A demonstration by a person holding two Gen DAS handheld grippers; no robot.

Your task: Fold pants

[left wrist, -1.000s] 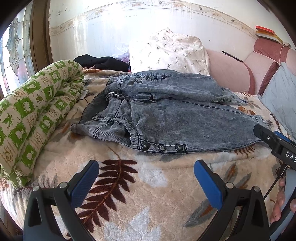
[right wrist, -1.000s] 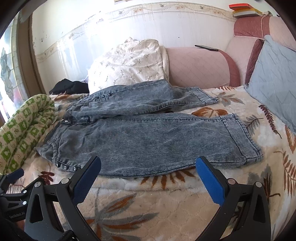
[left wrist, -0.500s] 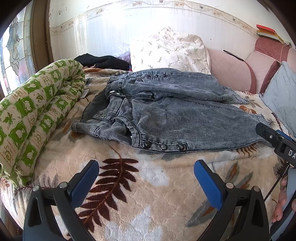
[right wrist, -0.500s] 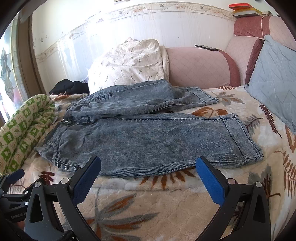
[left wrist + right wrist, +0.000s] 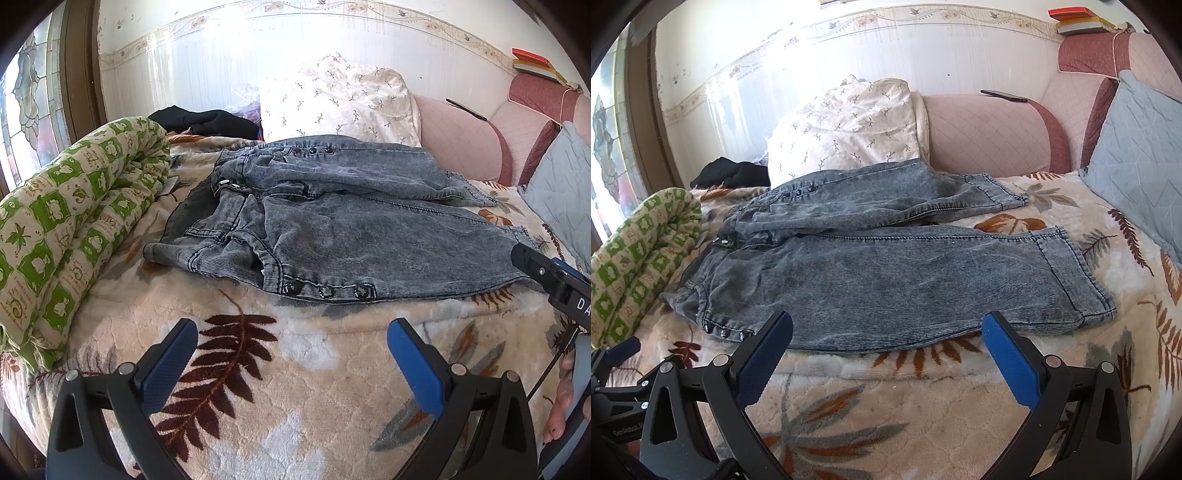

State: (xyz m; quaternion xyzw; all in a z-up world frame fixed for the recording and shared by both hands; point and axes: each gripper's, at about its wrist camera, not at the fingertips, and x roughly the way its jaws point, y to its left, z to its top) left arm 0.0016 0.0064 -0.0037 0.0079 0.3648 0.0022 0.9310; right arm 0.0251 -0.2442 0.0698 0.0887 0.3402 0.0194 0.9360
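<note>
Two low wrist views across the bed, both facing the far wall.

The left wrist camera looks past its gripper (image 5: 291, 363) at the waist end of the pants (image 5: 332, 225), near ahead; the right gripper (image 5: 546, 275) shows at its right edge. The right wrist camera looks past its own gripper (image 5: 886, 354) at the legs. Both views share the pants, the floral pillow (image 5: 849, 125) and the green quilt roll (image 5: 70, 225).

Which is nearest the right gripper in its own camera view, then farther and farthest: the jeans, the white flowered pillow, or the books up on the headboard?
From the right gripper:
1. Jeans, spread on the blanket straight ahead.
2. White flowered pillow, behind them, slightly left.
3. Books, top right on the headboard.
</note>
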